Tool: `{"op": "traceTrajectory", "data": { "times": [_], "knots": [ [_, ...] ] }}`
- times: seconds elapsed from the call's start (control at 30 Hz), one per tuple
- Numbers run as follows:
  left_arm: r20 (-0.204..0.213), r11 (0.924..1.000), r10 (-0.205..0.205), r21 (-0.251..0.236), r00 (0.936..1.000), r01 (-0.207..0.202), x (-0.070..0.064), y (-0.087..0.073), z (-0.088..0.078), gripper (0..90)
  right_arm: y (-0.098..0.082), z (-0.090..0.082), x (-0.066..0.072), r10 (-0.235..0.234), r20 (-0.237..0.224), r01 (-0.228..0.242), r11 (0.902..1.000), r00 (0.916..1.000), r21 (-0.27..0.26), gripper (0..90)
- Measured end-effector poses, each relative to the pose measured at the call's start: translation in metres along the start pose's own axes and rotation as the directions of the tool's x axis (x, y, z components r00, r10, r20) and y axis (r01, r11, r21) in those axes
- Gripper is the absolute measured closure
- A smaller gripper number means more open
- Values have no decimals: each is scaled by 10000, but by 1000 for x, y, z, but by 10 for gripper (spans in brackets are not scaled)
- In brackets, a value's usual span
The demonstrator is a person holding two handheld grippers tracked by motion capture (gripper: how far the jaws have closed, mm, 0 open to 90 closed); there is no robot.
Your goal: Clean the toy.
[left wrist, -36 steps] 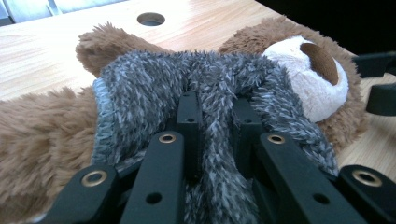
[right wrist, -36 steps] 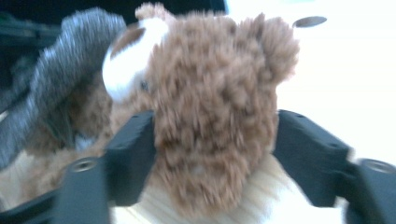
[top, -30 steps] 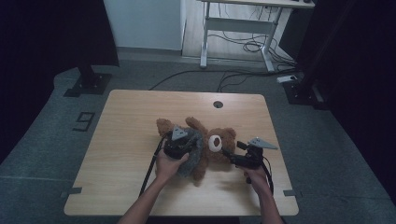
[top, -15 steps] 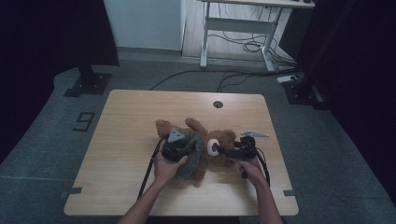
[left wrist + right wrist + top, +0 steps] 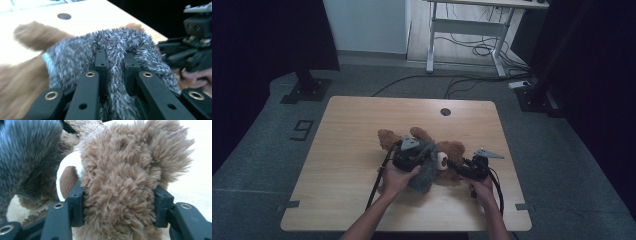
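Near the desk's [image 5: 342, 150] front edge lies the brown teddy bear [image 5: 452, 152]. Left gripper [image 5: 113, 65] jaws pinch its grey fuzzy garment [image 5: 75, 57] tightly; right gripper [image 5: 117, 206] jaws have just been closing onto its head. Steady the head firmly and peel the garment gently.

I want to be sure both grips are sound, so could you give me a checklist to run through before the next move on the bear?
1. Left gripper shut on grey garment: ok.
2. Right gripper on bear's head, jaws just closing, pads pressing fur: ok.
3. Bear lying on table, away from edges: ok.
4. Garment clear of head: not ok, it lies beside the muzzle.
5. Cables clear of bear: cannot tell.
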State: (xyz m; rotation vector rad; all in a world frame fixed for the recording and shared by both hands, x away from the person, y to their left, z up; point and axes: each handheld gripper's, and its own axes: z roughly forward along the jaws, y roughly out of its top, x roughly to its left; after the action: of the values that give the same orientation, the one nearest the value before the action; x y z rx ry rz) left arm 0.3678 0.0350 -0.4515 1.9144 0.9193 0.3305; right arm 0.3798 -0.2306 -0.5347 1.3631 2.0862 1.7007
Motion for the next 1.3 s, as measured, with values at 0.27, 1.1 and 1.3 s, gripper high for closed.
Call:
{"op": "traceTrajectory", "data": {
  "times": [0.27,1.1,1.3],
  "knots": [
    [48,9965,659,511,9978,-660,-42,9,50,775,-3,-6,7,-587,235,585,9983,9980,63,441],
    [-2674,9998,-12,-185,9636,-39,53,-44,-43,777,-8,-8,3,-329,198,331,9994,9993,-139,463],
    [-3004,9950,-613,571,9518,822,86,-68,-41,779,-8,-8,2,-215,137,217,9997,9997,-144,463]
  ]
}}
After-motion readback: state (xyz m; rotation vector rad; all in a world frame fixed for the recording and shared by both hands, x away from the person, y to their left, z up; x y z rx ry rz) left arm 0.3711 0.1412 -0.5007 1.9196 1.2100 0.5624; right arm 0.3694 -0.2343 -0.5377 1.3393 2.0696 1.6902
